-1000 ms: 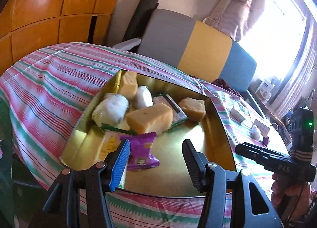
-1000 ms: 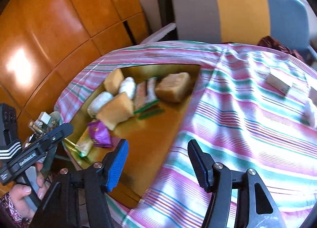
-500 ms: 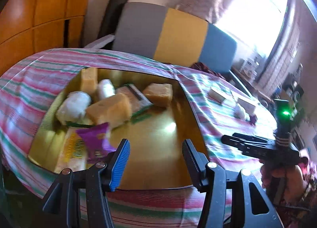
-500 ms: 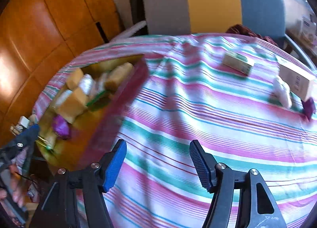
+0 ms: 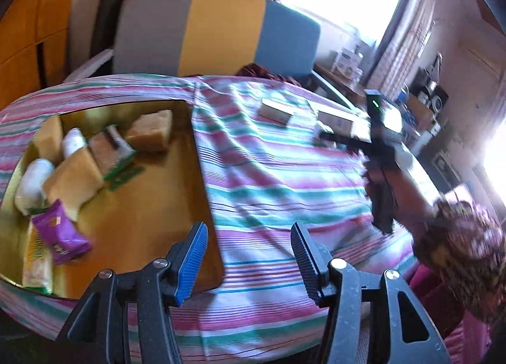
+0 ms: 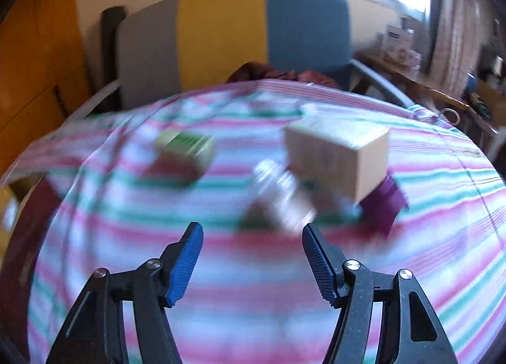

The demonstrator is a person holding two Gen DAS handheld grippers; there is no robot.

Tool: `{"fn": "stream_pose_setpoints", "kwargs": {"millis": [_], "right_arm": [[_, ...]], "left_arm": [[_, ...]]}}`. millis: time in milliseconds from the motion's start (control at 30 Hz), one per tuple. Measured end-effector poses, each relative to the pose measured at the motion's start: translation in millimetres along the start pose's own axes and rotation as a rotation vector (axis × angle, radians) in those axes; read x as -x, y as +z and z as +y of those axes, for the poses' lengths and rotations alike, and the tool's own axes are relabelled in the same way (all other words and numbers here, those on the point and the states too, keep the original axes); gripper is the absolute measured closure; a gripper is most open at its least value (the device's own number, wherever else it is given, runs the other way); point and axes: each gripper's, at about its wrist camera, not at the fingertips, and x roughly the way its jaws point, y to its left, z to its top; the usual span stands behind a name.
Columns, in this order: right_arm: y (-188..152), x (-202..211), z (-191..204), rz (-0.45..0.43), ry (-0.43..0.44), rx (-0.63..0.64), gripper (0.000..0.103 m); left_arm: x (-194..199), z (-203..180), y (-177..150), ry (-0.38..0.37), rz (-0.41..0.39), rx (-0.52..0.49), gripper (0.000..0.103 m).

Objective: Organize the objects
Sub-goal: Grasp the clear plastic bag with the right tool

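Observation:
A gold tray (image 5: 177,206) lies at the left of the striped table, holding yellow sponge-like blocks (image 5: 74,180), white wrapped rolls (image 5: 31,182), a purple packet (image 5: 58,231) and other snacks. My left gripper (image 5: 248,248) hangs open and empty over the tray's right edge. In the blurred right wrist view, my right gripper (image 6: 251,250) is open and empty just short of a white wrapped item (image 6: 281,193). Behind that item stand a tan box (image 6: 338,155), a purple packet (image 6: 384,203) and a green-and-cream box (image 6: 185,146).
A striped cloth (image 5: 268,174) covers the round table. A grey, yellow and blue chair back (image 5: 218,32) stands behind it. A person's hand and patterned sleeve (image 5: 458,237) hold the other gripper at the right. Wooden cabinets line the left wall.
Both grippers have swung right across the table. The tray has slid to the left of the left wrist view and out of the right wrist view, where the loose boxes and packets now loom close.

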Motion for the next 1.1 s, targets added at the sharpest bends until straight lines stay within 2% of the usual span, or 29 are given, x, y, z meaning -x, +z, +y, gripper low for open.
{"fn": "stream_pose_setpoints", "kwargs": {"millis": [200, 233, 267, 367, 500, 567, 600, 733, 833, 967, 1100], "right_arm": [[8.4, -36.6, -5.4, 0.056, 0.037, 0.011, 0.052], [8.0, -38.1, -6.5, 0.056, 0.048, 0.003, 0.061], [6.3, -37.4, -6.9, 0.053, 0.059, -0.001, 0.066], [-0.9, -30.4, -8.3, 0.020, 0.096, -0.007, 0.068], [-11.9, -25.2, -8.7, 0.032, 0.075, -0.042, 0.069], [-15.9, -21.2, -10.3, 0.021, 0.065, -0.058, 0.069], [-16.7, -20.0, -11.8, 0.016, 0.056, -0.064, 0.069], [-19.0, -17.7, -16.7, 0.004, 0.040, -0.088, 0.069], [-19.8, -17.4, -24.6, 0.001, 0.034, -0.125, 0.069], [-21.8, -17.5, -27.9, -0.010, 0.030, -0.143, 0.069], [-22.3, -19.5, -26.4, -0.011, 0.024, -0.135, 0.068]], "left_arm": [[-11.9, -19.7, 8.4, -0.008, 0.028, -0.042, 0.048], [-15.0, -22.0, 11.8, -0.010, 0.028, -0.041, 0.048], [-18.7, -24.7, 16.3, -0.016, 0.030, -0.039, 0.048], [-31.7, -34.0, 32.5, -0.043, 0.032, -0.026, 0.048], [-54.7, -41.6, 65.0, -0.048, 0.023, 0.002, 0.047], [-71.7, -46.0, 85.6, -0.034, 0.006, 0.013, 0.042], [-82.1, -46.5, 96.3, -0.029, 0.004, 0.016, 0.039], [-138.1, -56.5, 139.1, -0.012, 0.027, -0.009, 0.038], [-180.6, -68.4, 165.6, 0.057, 0.016, -0.101, 0.038], [-225.1, -72.6, 189.6, 0.066, 0.011, -0.183, 0.038], [-268.2, -58.1, 204.9, 0.047, 0.068, -0.122, 0.038]]}}
